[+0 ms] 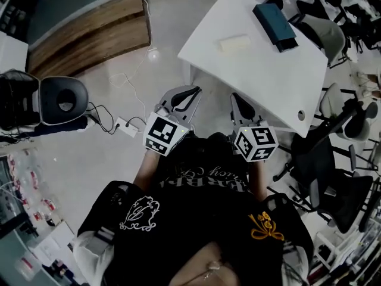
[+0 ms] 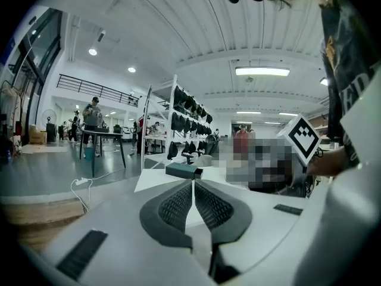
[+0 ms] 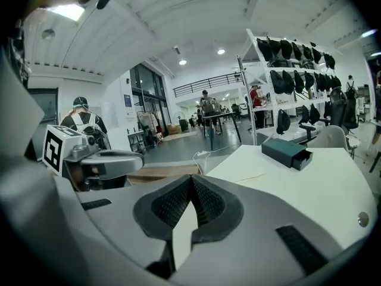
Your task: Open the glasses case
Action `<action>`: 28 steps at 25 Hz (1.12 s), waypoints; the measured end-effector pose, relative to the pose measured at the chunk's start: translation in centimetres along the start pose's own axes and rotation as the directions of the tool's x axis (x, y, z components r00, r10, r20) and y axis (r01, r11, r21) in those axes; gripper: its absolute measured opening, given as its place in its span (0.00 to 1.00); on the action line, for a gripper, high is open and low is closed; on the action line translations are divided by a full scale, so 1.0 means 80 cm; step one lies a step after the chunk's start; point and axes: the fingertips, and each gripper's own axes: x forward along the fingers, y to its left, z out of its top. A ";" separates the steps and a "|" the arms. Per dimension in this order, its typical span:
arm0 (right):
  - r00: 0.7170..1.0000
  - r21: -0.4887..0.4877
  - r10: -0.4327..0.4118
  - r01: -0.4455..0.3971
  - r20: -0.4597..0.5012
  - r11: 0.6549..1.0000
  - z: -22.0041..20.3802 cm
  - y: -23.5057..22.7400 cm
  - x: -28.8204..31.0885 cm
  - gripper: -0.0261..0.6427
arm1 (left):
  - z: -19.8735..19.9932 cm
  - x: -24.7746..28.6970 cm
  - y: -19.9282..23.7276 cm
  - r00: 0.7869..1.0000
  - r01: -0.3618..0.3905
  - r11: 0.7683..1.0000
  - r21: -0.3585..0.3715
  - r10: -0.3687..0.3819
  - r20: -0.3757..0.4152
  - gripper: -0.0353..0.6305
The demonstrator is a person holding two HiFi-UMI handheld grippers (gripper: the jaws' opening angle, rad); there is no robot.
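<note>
A dark teal glasses case [image 1: 275,24] lies closed at the far side of the white table [image 1: 262,76]; a pale flat object [image 1: 234,43] lies to its left. Both grippers hover over the floor, short of the table's near edge and apart from the case. My left gripper [image 1: 191,92] is shut, pads together, nothing between them. My right gripper [image 1: 234,98] is likewise shut and empty. In the left gripper view the case [image 2: 183,170] sits straight beyond the shut left gripper [image 2: 193,182]. In the right gripper view the case [image 3: 287,151] lies to the right of the shut right gripper [image 3: 191,177].
Black office chairs [image 1: 333,183] crowd the table's right side. A power strip [image 1: 127,127] with cables lies on the floor to the left, near a grey and black chair [image 1: 56,100]. A wooden platform [image 1: 89,31] runs along the upper left.
</note>
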 end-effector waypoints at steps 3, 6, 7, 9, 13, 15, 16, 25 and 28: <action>0.999 -0.001 -0.026 0.026 -0.019 1.000 -0.003 -0.019 0.007 0.06 | -0.010 0.018 0.003 1.000 0.019 0.999 -0.029 -0.019 -0.014 0.09; 0.999 0.006 -0.046 0.046 -0.030 0.999 -0.002 -0.046 0.012 0.06 | -0.011 0.042 0.005 0.999 0.028 0.999 -0.038 -0.029 -0.026 0.09; 0.998 0.008 -0.050 0.050 -0.034 0.999 -0.001 -0.058 0.013 0.06 | -0.010 0.051 0.004 0.999 0.028 0.999 -0.041 -0.029 -0.030 0.09; 0.997 0.010 -0.059 0.060 -0.042 0.998 0.003 -0.086 0.016 0.06 | -0.007 0.072 0.003 0.999 0.027 0.998 -0.049 -0.029 -0.030 0.09; 0.996 0.005 -0.070 0.070 -0.051 0.998 0.017 -0.146 0.034 0.06 | -0.008 0.116 0.015 0.999 0.001 0.998 -0.070 -0.003 -0.037 0.09; 0.997 -0.015 -0.057 0.057 -0.050 0.998 0.031 -0.169 0.048 0.06 | -0.005 0.136 0.026 0.999 -0.020 0.996 -0.085 0.016 -0.042 0.09; 0.998 -0.028 -0.046 0.045 -0.049 0.999 0.039 -0.180 0.056 0.06 | -0.003 0.146 0.030 0.999 -0.030 0.995 -0.093 0.026 -0.043 0.09; 0.991 -0.340 0.030 -0.074 -0.133 0.938 0.072 -0.285 0.139 0.06 | -0.005 0.238 0.045 0.988 -0.130 0.986 -0.109 0.119 -0.100 0.09; 0.982 -0.459 0.046 -0.127 -0.184 0.879 0.064 -0.309 0.173 0.06 | -0.010 0.258 0.046 0.983 -0.145 0.985 -0.096 0.133 -0.126 0.09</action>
